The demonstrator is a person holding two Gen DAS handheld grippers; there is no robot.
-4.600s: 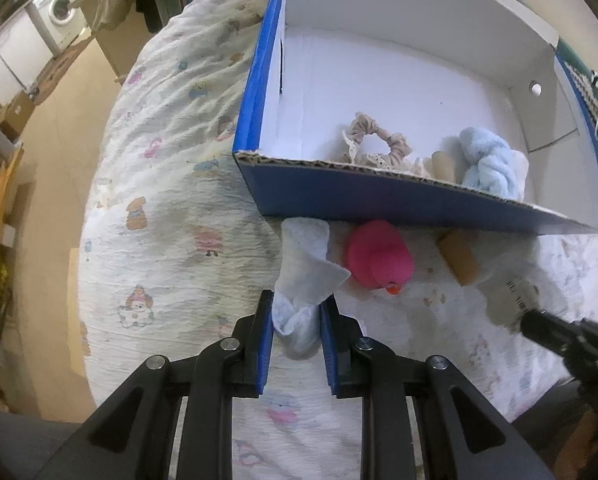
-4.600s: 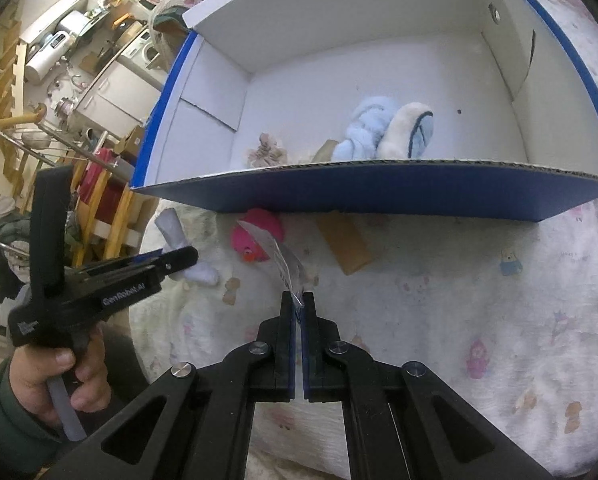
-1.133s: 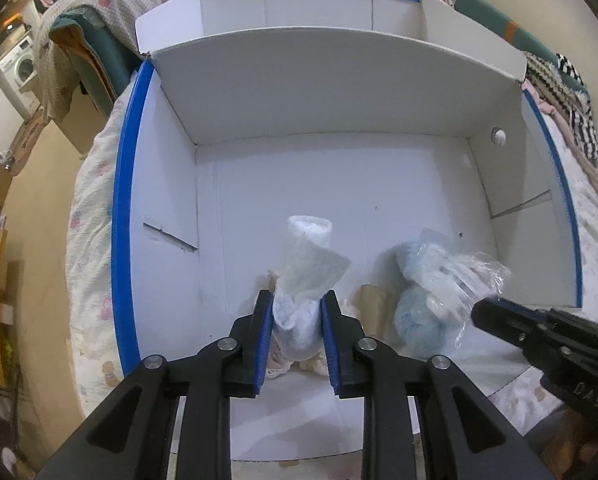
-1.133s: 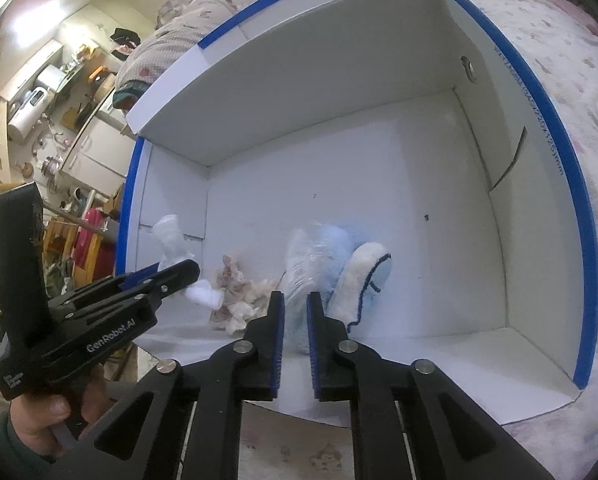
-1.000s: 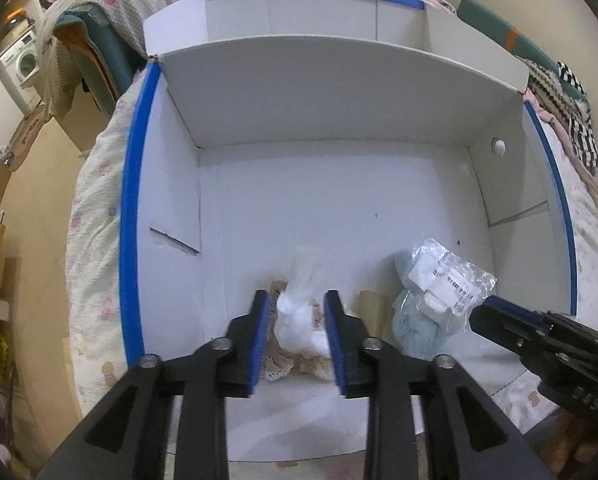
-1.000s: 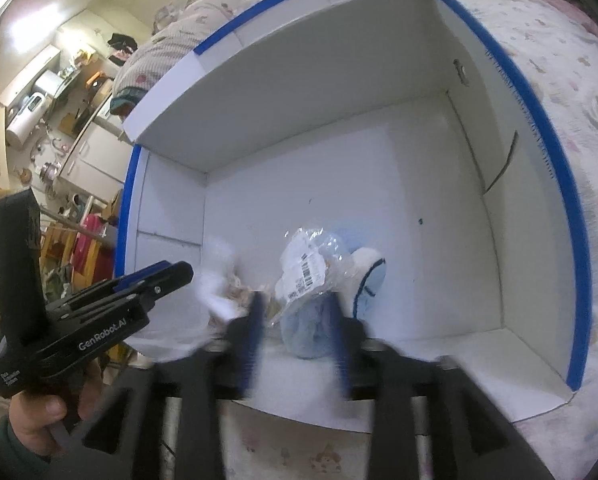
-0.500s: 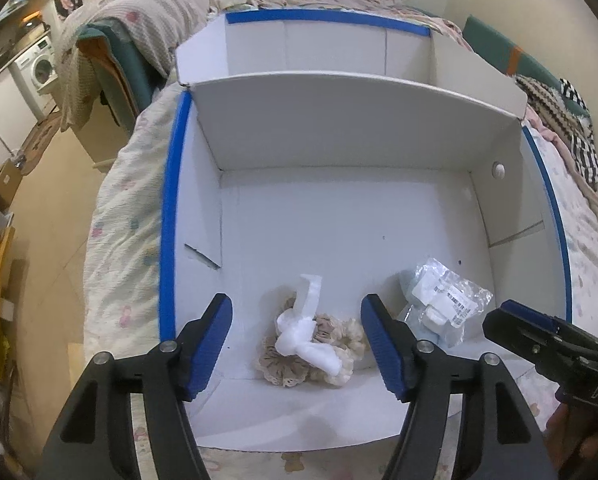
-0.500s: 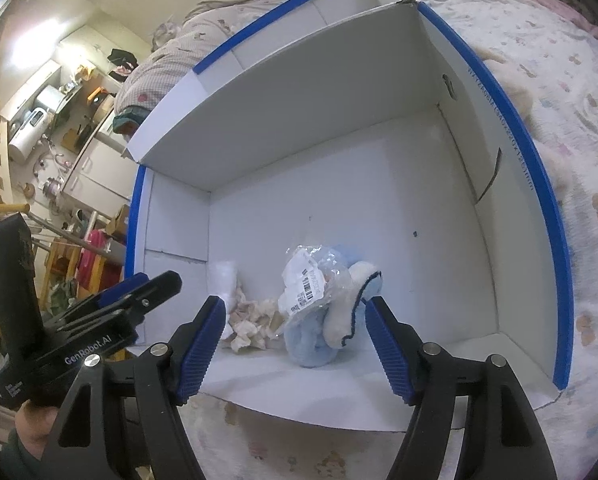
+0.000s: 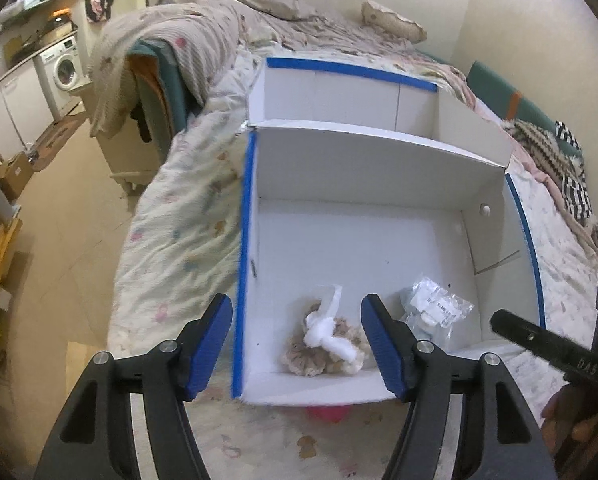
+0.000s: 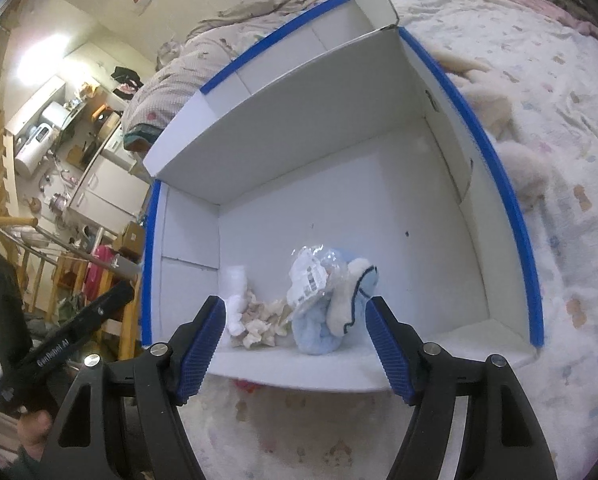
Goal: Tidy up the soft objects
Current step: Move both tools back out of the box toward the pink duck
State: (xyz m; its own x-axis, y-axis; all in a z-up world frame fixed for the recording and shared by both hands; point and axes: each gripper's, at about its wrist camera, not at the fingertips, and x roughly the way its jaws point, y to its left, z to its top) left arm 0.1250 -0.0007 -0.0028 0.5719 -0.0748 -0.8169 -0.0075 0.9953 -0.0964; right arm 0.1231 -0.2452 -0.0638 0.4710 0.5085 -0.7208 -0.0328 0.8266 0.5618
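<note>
Both tools empty, jaws apart: left tool (image 9: 297,334), right tool (image 10: 293,334). White sock (image 9: 327,330) lies on a beige scrunchie (image 9: 311,356) in the box (image 9: 243,240); bagged item (image 10: 311,276) rests on the blue slipper (image 10: 319,332). Pink toy (image 9: 326,413) remains outside on the bed, still to be boxed.

left gripper (image 9: 297,330) open above box (image 9: 379,168); white sock (image 9: 325,330) on scrunchie (image 9: 303,360)

The box (image 9: 379,184) is white inside with blue edges, holding a white sock (image 9: 325,328) on a beige scrunchie (image 9: 303,358), a clear packet (image 10: 313,276) with a barcode label, and pale-blue fluffy slippers (image 10: 319,332) trimmed navy.
</note>
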